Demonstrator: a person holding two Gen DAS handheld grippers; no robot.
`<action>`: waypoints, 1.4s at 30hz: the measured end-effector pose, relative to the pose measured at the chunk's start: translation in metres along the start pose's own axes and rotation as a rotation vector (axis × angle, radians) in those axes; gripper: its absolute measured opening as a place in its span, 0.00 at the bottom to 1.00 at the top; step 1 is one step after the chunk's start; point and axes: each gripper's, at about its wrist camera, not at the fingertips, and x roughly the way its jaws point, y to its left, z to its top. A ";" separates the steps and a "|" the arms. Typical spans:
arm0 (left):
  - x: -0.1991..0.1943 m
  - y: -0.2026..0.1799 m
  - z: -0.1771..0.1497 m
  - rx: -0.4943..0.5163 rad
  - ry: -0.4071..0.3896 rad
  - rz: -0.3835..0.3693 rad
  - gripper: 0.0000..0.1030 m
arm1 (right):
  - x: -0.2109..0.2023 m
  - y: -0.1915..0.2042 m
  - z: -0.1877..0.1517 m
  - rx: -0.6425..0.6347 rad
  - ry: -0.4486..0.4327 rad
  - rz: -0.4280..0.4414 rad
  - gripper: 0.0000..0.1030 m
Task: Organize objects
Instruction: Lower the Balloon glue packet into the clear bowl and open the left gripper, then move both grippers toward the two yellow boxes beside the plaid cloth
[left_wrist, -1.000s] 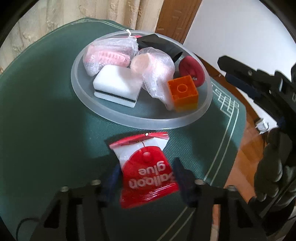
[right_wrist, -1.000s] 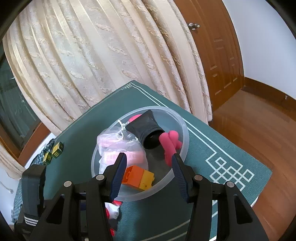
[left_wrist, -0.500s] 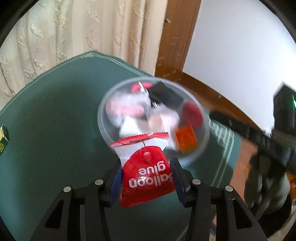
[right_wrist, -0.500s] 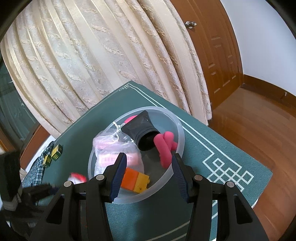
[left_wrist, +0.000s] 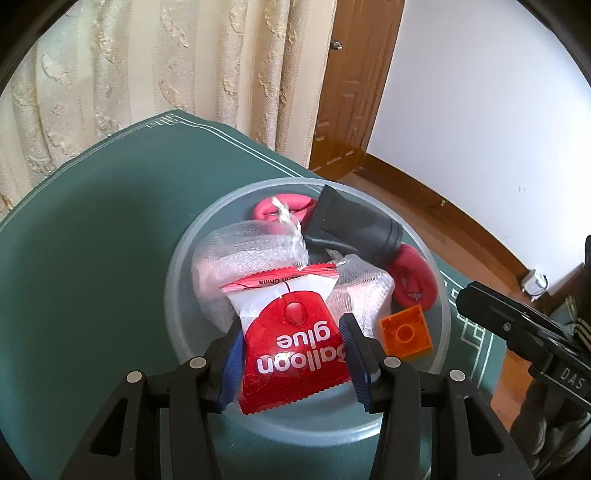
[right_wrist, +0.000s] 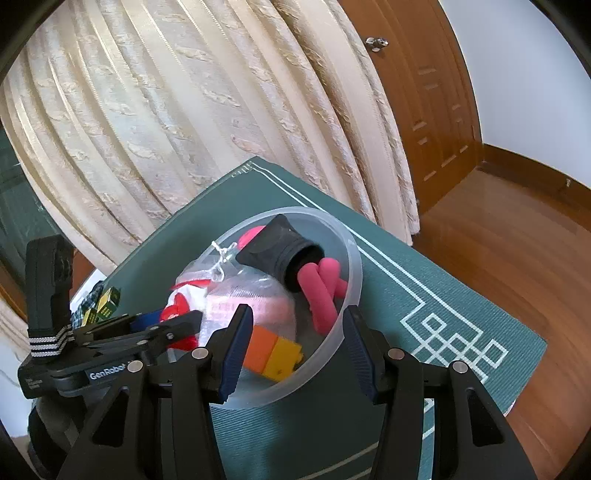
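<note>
Left tool (left_wrist: 293, 354) has the red balloon glue packet (left_wrist: 291, 343) pinched between its blue pads, and it hangs right over the near side of the clear plastic bowl (left_wrist: 173, 295). The bowl sits on the green desk (left_wrist: 92, 258), toward its right side, packed already: two netted pink bundles (left_wrist: 236, 258) behind the packet, a black pouch (left_wrist: 354, 225) at the far side, a red foam ring (left_wrist: 412, 280) to the right, an orange building block (left_wrist: 406, 332) at the near right. Over to the right tool (right_wrist: 295, 350): fingers spread wide, gripping nothing, poised above the bowl's near rim. From its camera the block shows orange and yellow, though whether that is one piece or two is hard to say. Beige curtains (right_wrist: 184, 110) hang beyond the desk.
</note>
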 end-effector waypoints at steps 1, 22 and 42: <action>0.002 0.001 0.000 -0.004 0.003 -0.004 0.51 | 0.001 0.000 0.000 0.001 0.001 0.000 0.51; -0.039 0.016 -0.012 -0.089 -0.055 -0.048 0.85 | 0.001 0.015 0.000 -0.018 0.000 0.016 0.51; -0.089 0.112 -0.044 -0.291 -0.147 0.208 0.97 | 0.009 0.087 -0.005 -0.126 0.019 0.098 0.58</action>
